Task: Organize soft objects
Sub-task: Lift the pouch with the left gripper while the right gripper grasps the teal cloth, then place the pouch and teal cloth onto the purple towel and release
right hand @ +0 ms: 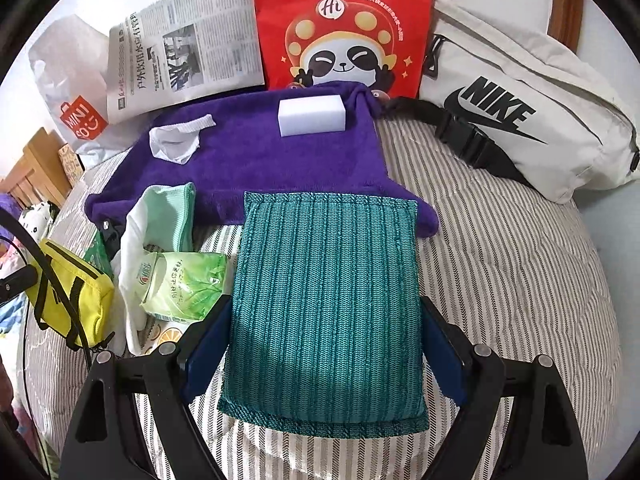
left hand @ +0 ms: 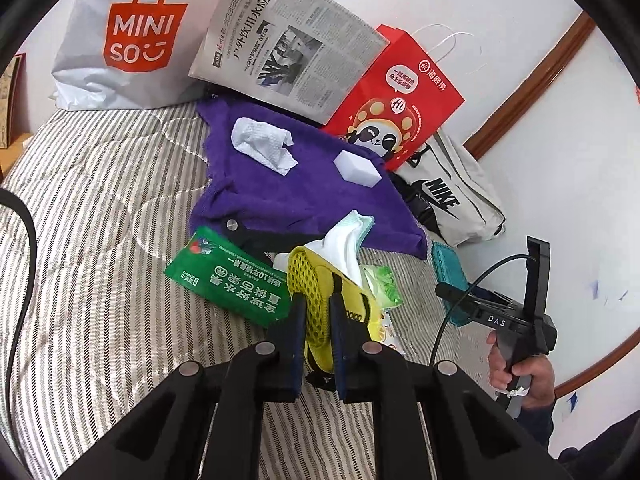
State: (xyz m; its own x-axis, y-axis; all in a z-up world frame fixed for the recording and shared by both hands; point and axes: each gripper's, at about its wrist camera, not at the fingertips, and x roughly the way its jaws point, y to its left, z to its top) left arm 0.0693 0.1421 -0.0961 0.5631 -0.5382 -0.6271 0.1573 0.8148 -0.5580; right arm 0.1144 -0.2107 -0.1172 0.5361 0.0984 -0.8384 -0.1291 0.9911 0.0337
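Note:
My left gripper point(left hand: 316, 312) is shut on a yellow mesh pouch point(left hand: 316, 280), held just above the striped bed; the pouch also shows in the right wrist view point(right hand: 76, 296). My right gripper point(right hand: 324, 340) is shut on a teal knitted pad point(right hand: 324, 300), its fingers pressing both sides. A purple towel point(right hand: 256, 160) lies ahead with a white sponge block point(right hand: 312, 117) and a crumpled white tissue point(right hand: 176, 144) on it. A white and mint cloth point(right hand: 160, 216) and a green tissue pack point(right hand: 180, 284) lie between the grippers.
A green wipes packet point(left hand: 228, 276) lies left of the pouch. Against the wall stand a Miniso bag point(left hand: 120, 40), a newspaper point(left hand: 280, 36), a red panda bag point(right hand: 340, 24) and a white Nike bag point(right hand: 520, 120). The striped bedding point(left hand: 100, 220) spreads left.

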